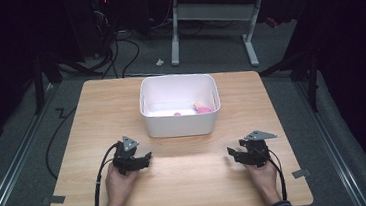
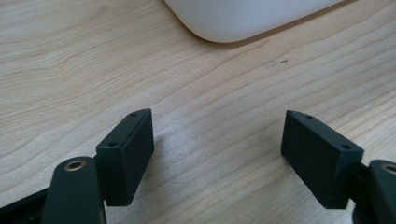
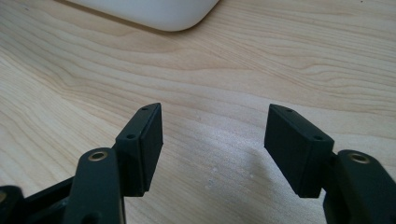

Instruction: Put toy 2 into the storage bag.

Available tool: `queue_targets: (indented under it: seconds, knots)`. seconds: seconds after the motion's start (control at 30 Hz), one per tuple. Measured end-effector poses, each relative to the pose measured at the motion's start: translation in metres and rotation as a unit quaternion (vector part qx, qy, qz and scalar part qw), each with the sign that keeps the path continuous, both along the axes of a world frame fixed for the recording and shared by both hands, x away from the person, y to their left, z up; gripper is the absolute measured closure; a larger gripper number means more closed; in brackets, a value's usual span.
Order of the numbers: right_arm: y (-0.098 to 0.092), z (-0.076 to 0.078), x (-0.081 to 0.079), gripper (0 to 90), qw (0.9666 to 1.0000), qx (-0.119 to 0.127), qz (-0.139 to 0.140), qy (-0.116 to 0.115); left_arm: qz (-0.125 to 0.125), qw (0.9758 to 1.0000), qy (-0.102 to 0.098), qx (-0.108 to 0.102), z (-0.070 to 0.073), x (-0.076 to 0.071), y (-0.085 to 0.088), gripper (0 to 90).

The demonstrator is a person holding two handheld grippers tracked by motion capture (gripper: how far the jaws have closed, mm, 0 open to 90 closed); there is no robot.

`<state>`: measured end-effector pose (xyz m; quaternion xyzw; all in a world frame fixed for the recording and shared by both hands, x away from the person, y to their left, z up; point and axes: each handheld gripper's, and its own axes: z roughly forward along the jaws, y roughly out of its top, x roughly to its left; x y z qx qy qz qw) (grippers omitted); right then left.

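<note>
Nearest the person, both hands rest on the front part of the wooden table (image 1: 188,188), each holding its tool low over the board. The left gripper (image 1: 145,159) has its jaws spread wide with only bare wood grain between them, and the right gripper (image 1: 233,154) likewise stands parted and empty, its pads well apart over the table; neither holds anything. They sit one to each side, angled inward toward one another, which looks like a rest pose that leaves the middle free. Ahead of both tools, just beyond their tips and between them, stands the white bin (image 1: 182,125), its rounded near corners in the top of each gripper view. Inside it, toward the far right corner from the tools, lie small pink and yellow pieces (image 1: 200,108), too small to identify. I judge they were dropped in there for keeping.
</note>
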<state>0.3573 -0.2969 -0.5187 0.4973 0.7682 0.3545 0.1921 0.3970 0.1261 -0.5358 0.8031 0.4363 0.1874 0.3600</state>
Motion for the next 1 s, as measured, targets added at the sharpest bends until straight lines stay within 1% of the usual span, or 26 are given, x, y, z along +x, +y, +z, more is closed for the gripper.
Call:
queue_targets:
  seconds: [0.13, 0.23, 0.3, 0.43, 0.5, 0.77, 1.0]
  knots:
    - [0.004, -0.006, 0.001, 37.1, 0.9998, -0.017, -0.002, 0.005, 0.0, 1.0, 0.0, 0.0, 0.0, 0.0, 0.0, 25.7]
    - [0.009, -0.009, 0.002, 36.8, 0.9996, -0.027, -0.001, 0.004, 0.0, 1.0, 0.0, 0.0, 0.0, 0.0, 0.0, 25.6]
    - [0.01, -0.011, 0.001, 36.7, 0.9996, -0.029, 0.0, -0.004, 0.0, 1.0, 0.0, 0.0, 0.0, 0.0, 0.0, 25.7]
    - [0.01, -0.012, 0.002, 35.7, 0.9996, -0.028, 0.003, -0.006, 0.0, 1.0, 0.0, 0.0, 0.0, 0.0, 0.0, 25.6]
    - [0.012, -0.012, 0.001, 34.8, 0.9992, -0.039, 0.004, -0.008, 0.0, 1.0, 0.0, 0.0, 0.0, 0.0, 0.0, 25.6]
    - [0.013, -0.012, 0.002, 28.5, 0.999, -0.041, -0.014, -0.005, -0.001, 1.0, 0.0, 0.0, 0.0, 0.0, 0.0, 25.5]
    - [0.013, -0.012, 0.001, 26.6, 0.999, -0.042, -0.018, -0.003, -0.001, 1.0, 0.0, 0.001, 0.0, 0.0, 0.0, 25.5]
